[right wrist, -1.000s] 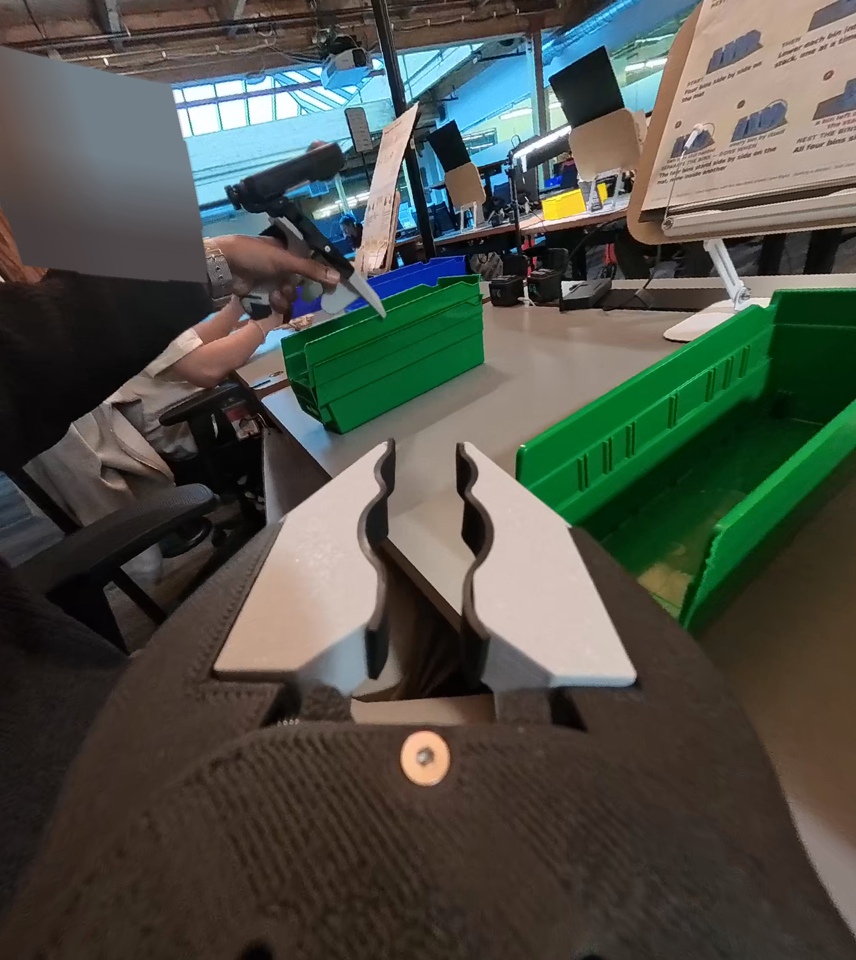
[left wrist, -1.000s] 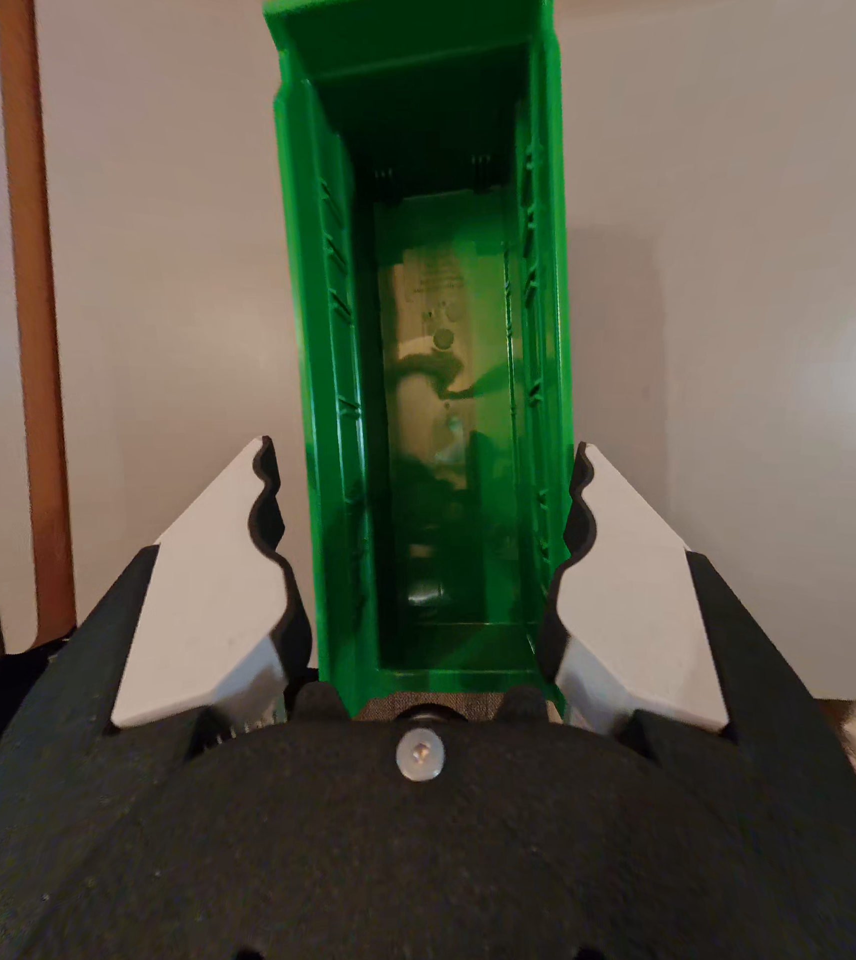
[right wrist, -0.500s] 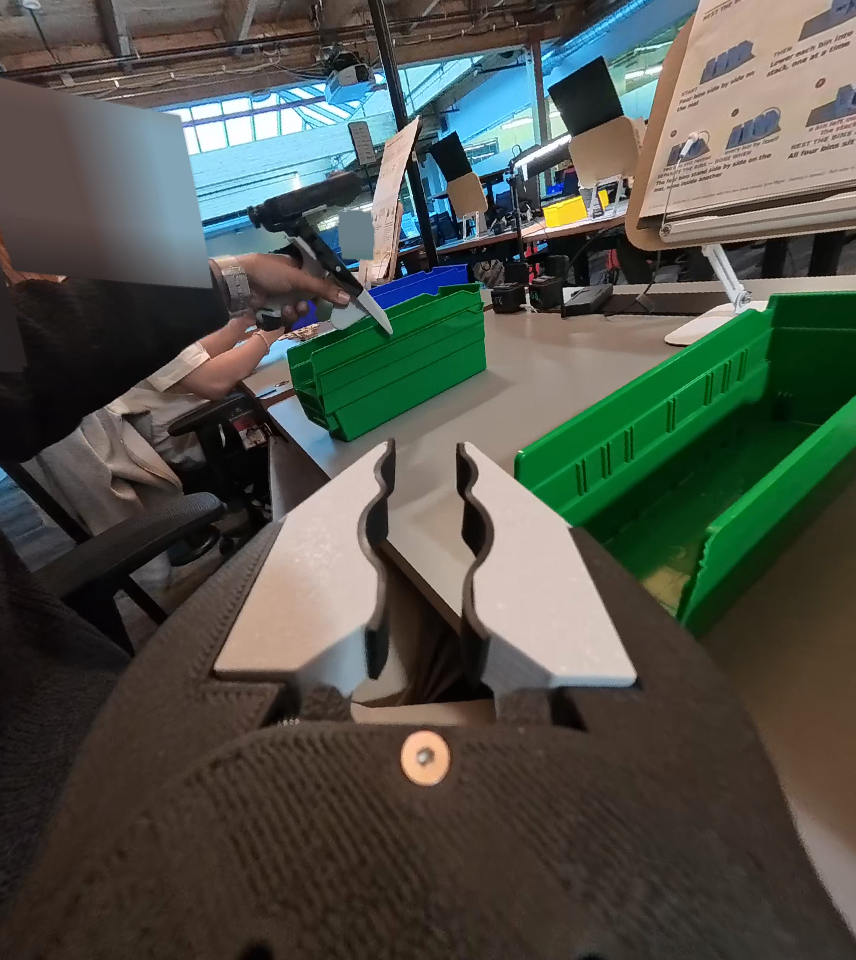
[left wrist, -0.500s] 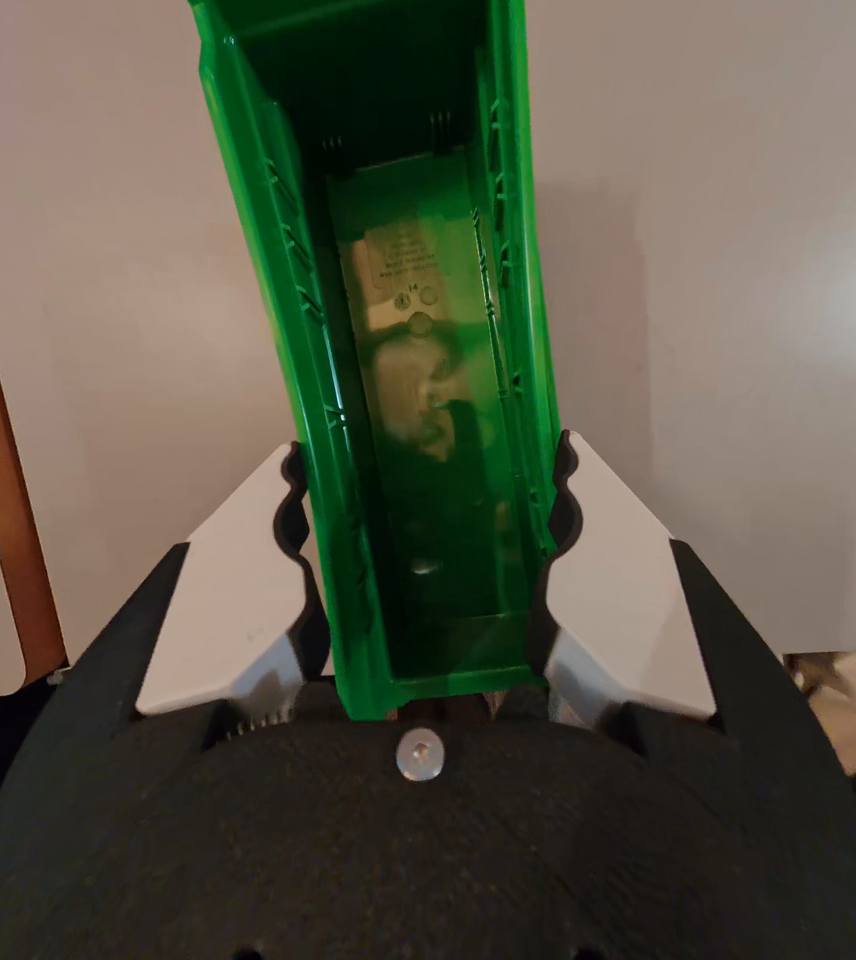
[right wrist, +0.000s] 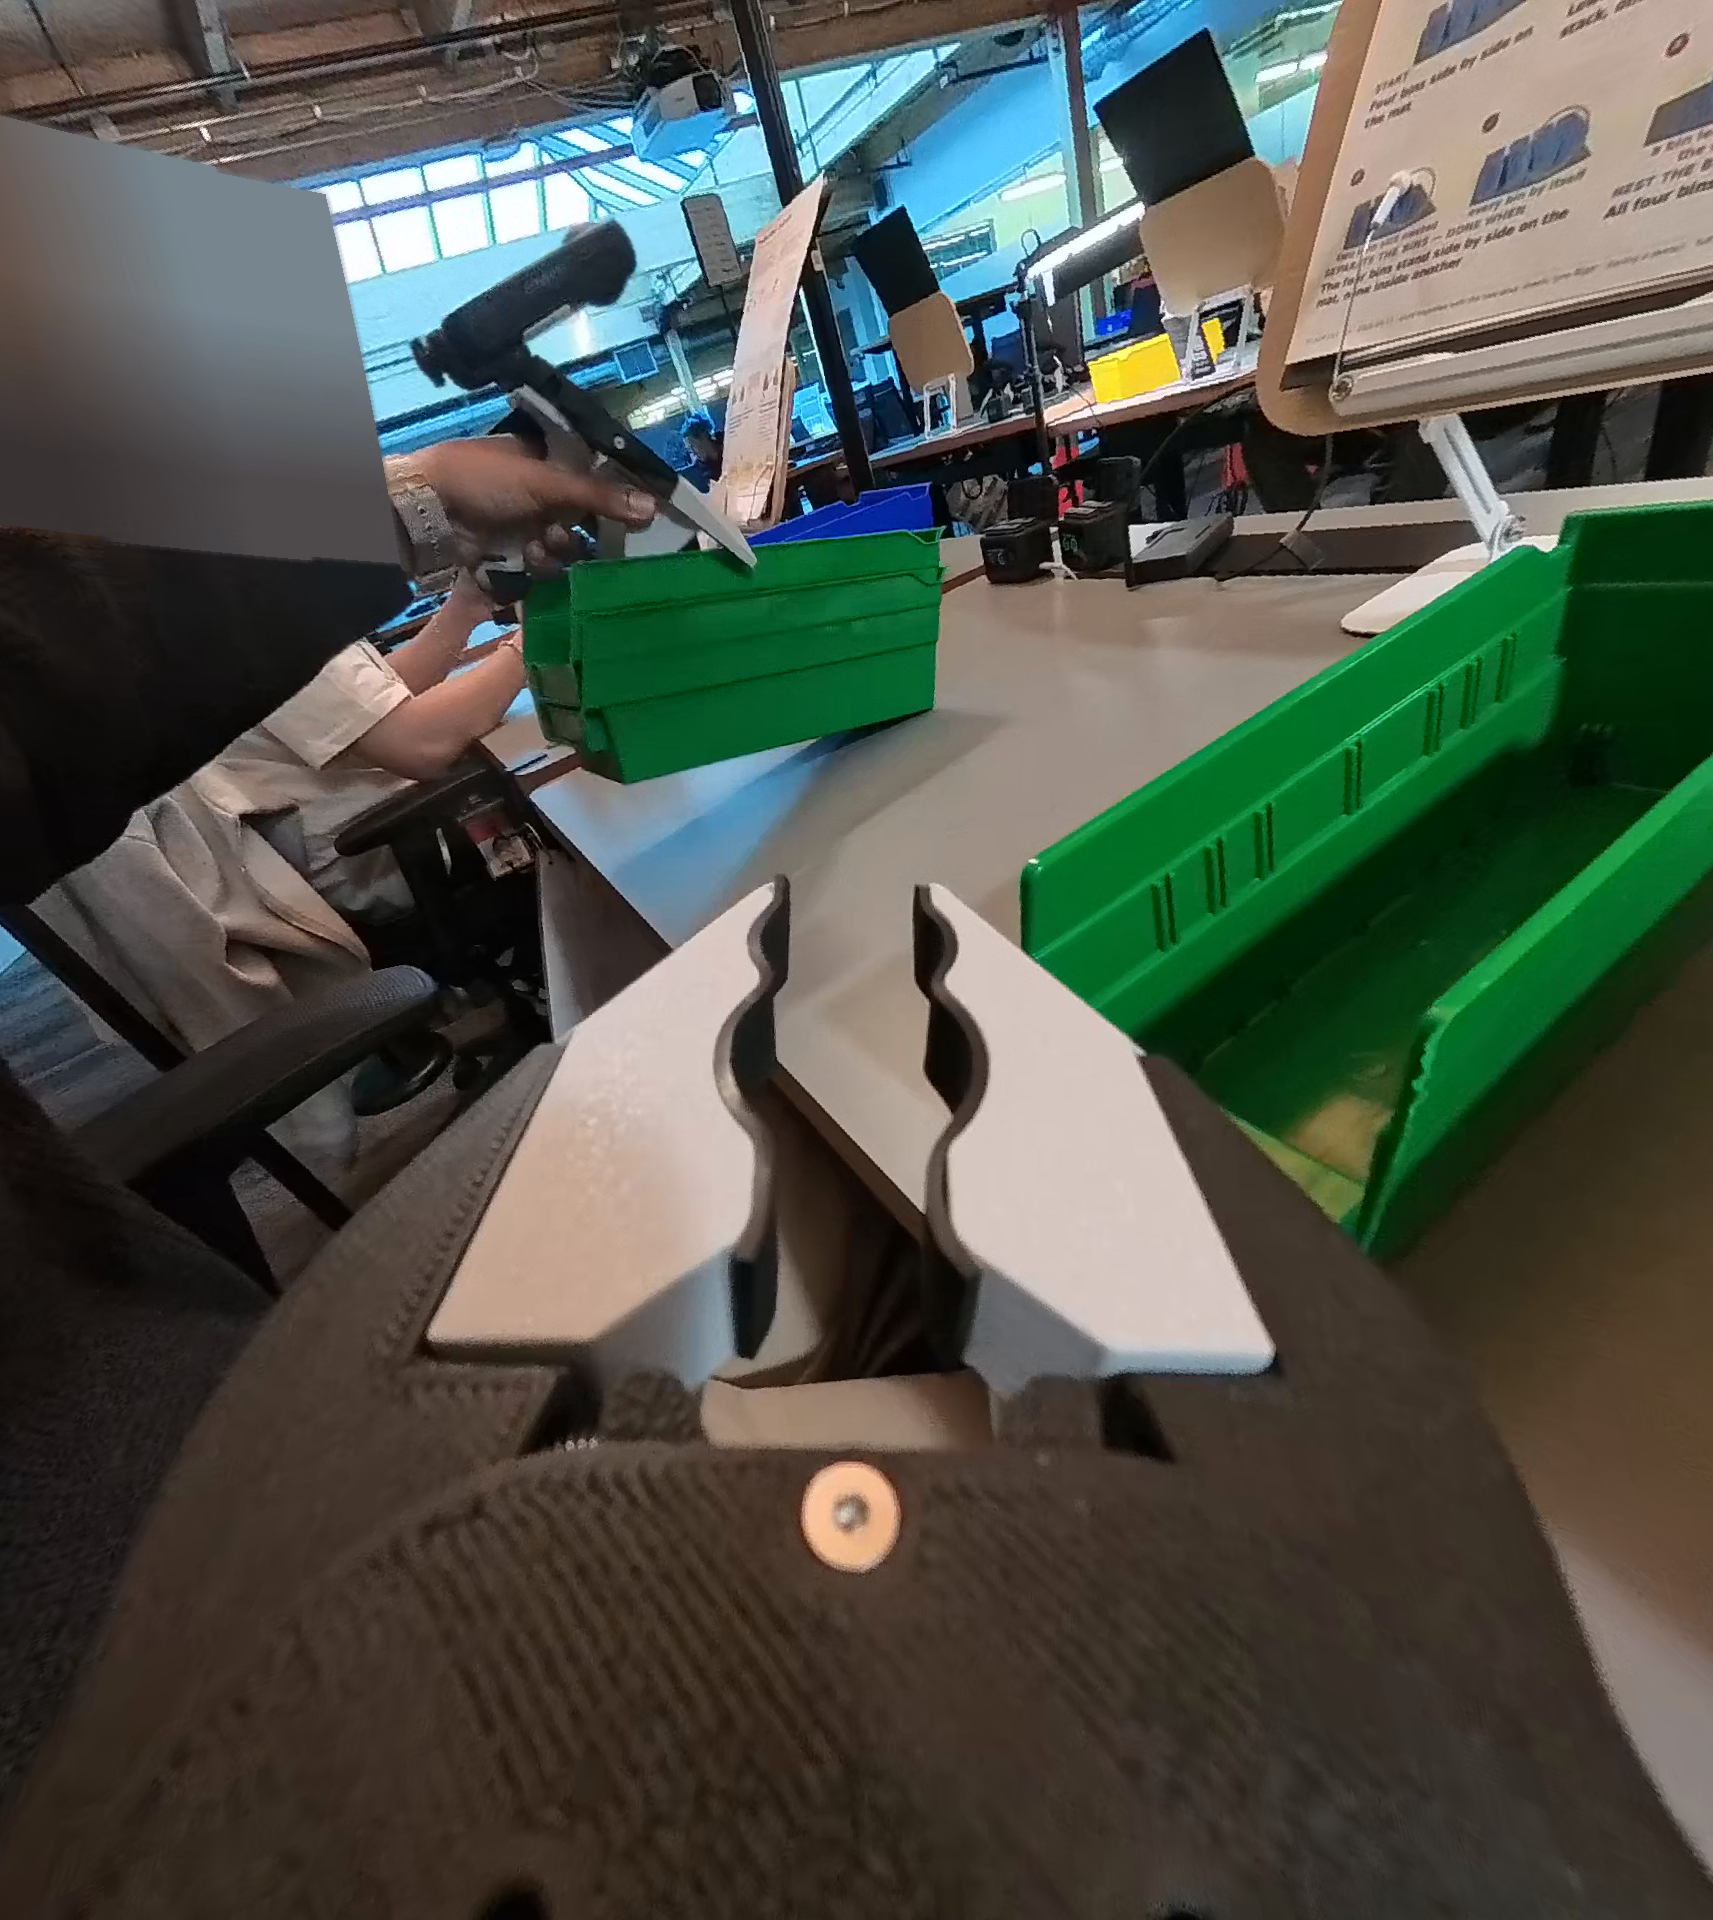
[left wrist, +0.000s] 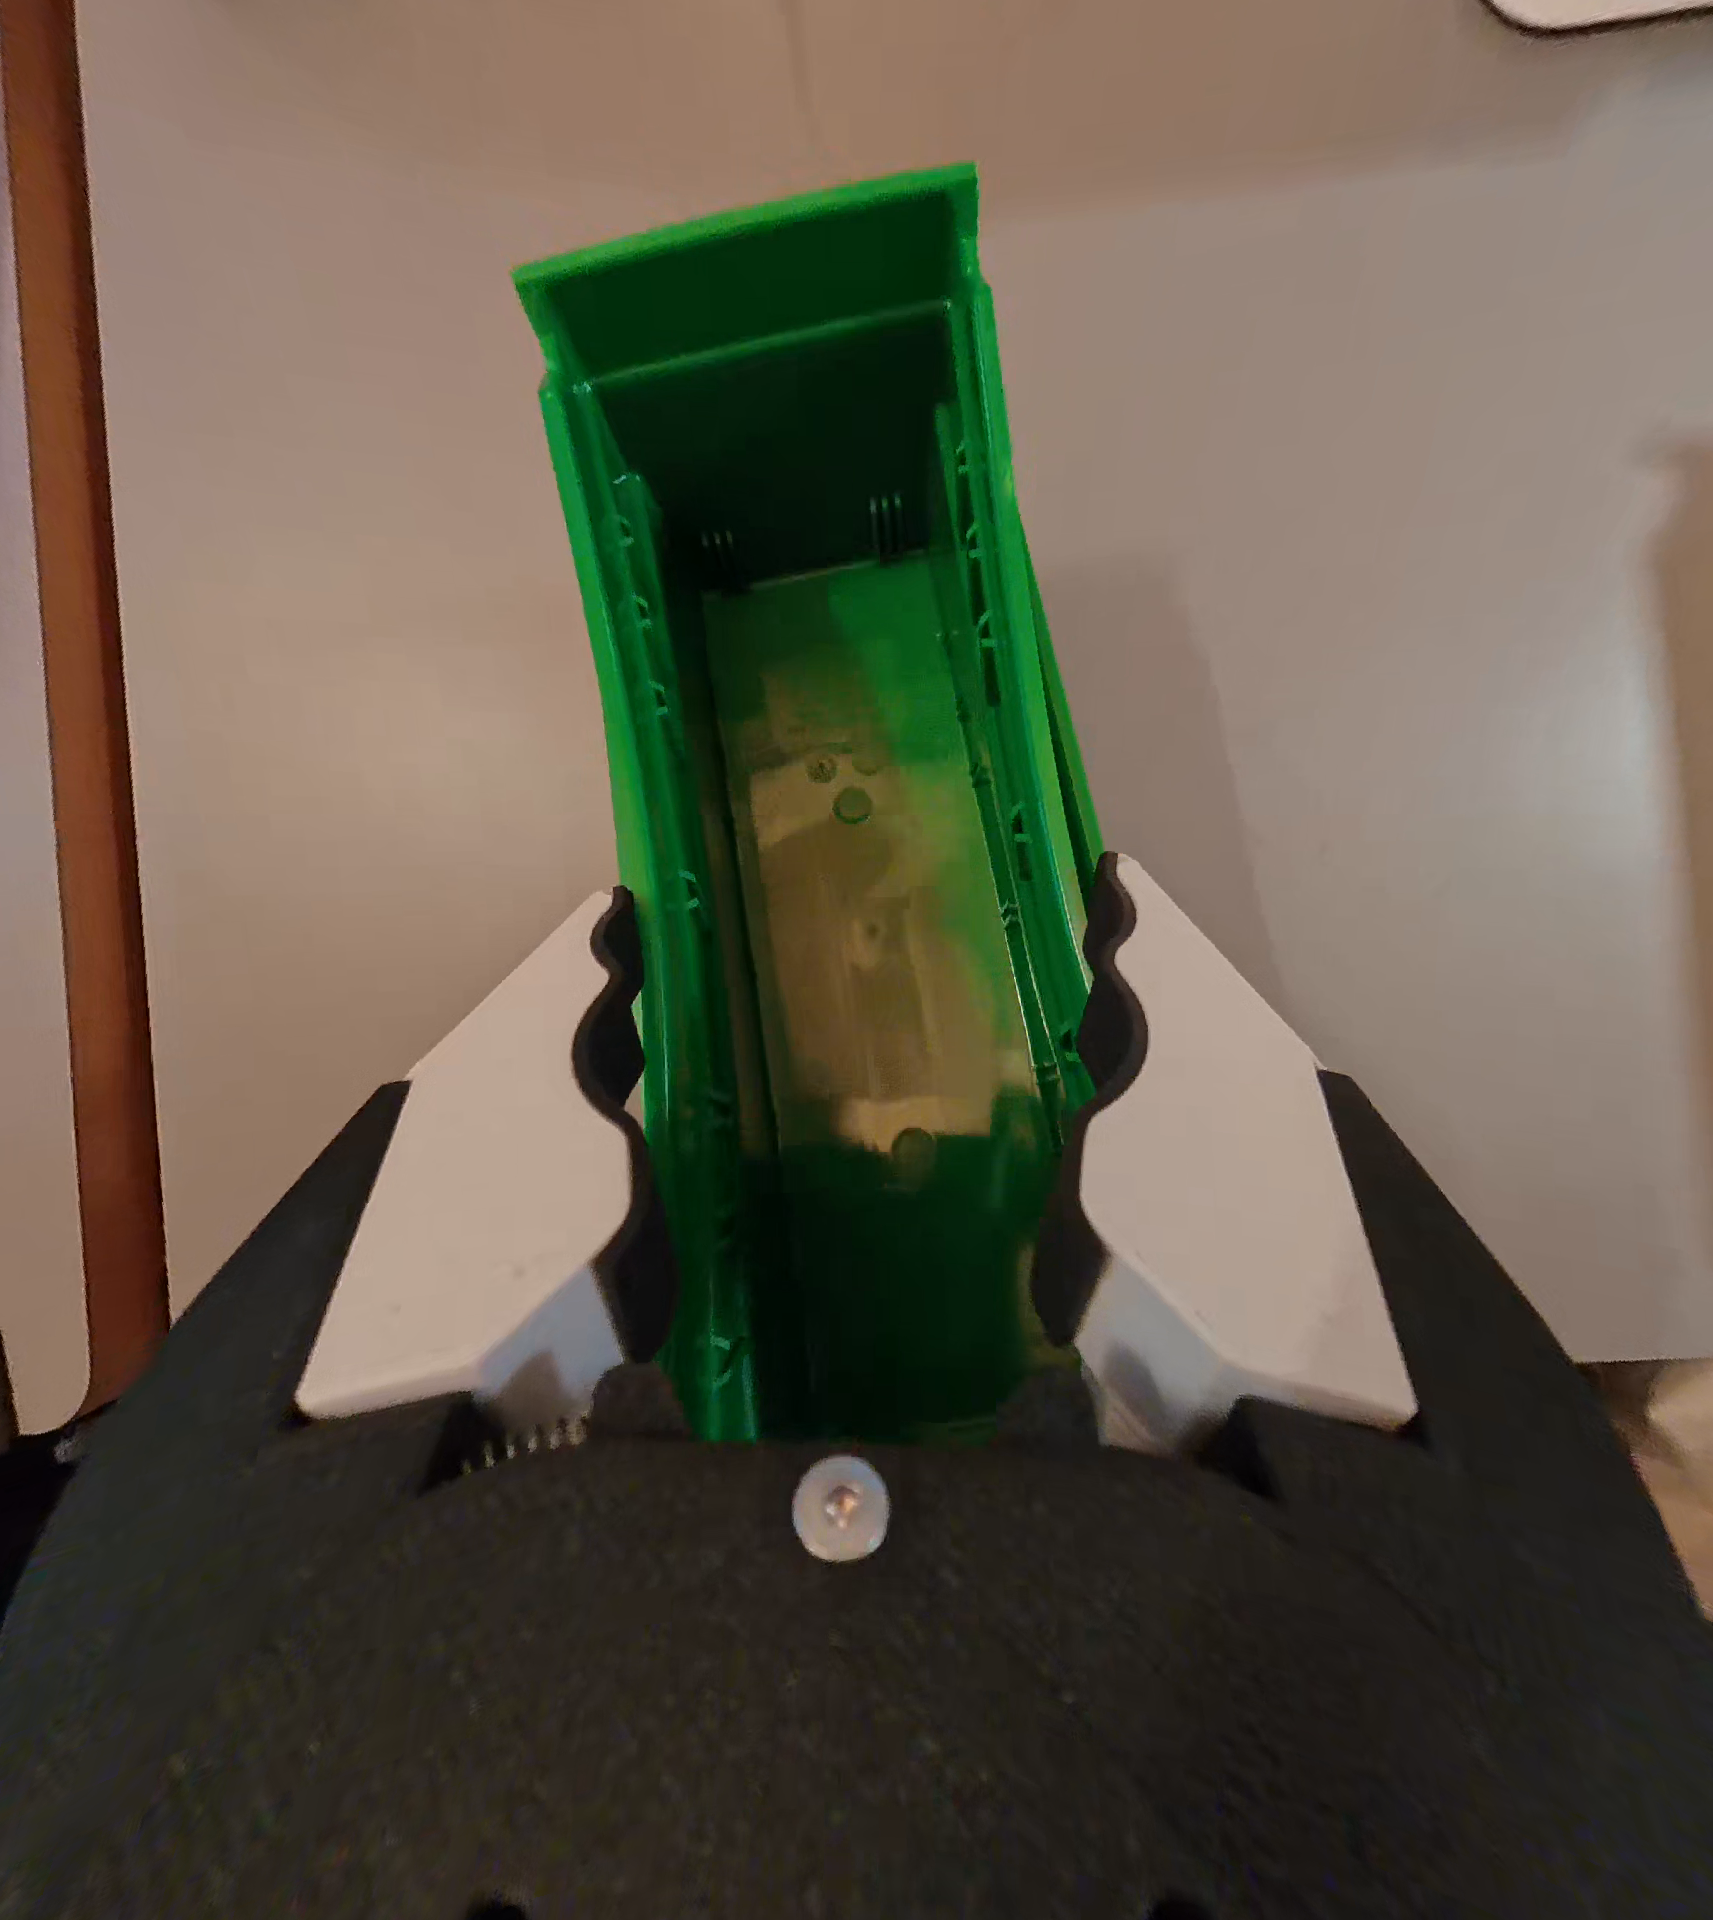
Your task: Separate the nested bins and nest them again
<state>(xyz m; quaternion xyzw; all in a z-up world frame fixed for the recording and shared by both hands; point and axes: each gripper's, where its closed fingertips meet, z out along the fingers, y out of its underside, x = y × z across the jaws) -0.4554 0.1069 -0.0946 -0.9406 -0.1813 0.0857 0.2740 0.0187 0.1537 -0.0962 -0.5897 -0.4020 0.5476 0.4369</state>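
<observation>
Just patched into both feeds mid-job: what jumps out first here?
In the left wrist view, the left hand-held gripper straddles the near end of a stack of nested bright green plastic bins, one finger on each side wall. In the right wrist view, a single open green plastic bin sits on the grey table to the right, while the right hand-held gripper hangs empty at the table edge.

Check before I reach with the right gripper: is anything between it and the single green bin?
Nothing visible. Only bare table lies between the empty right gripper and the single green bin just to its right; the left gripper's nested stack is far off.
</observation>
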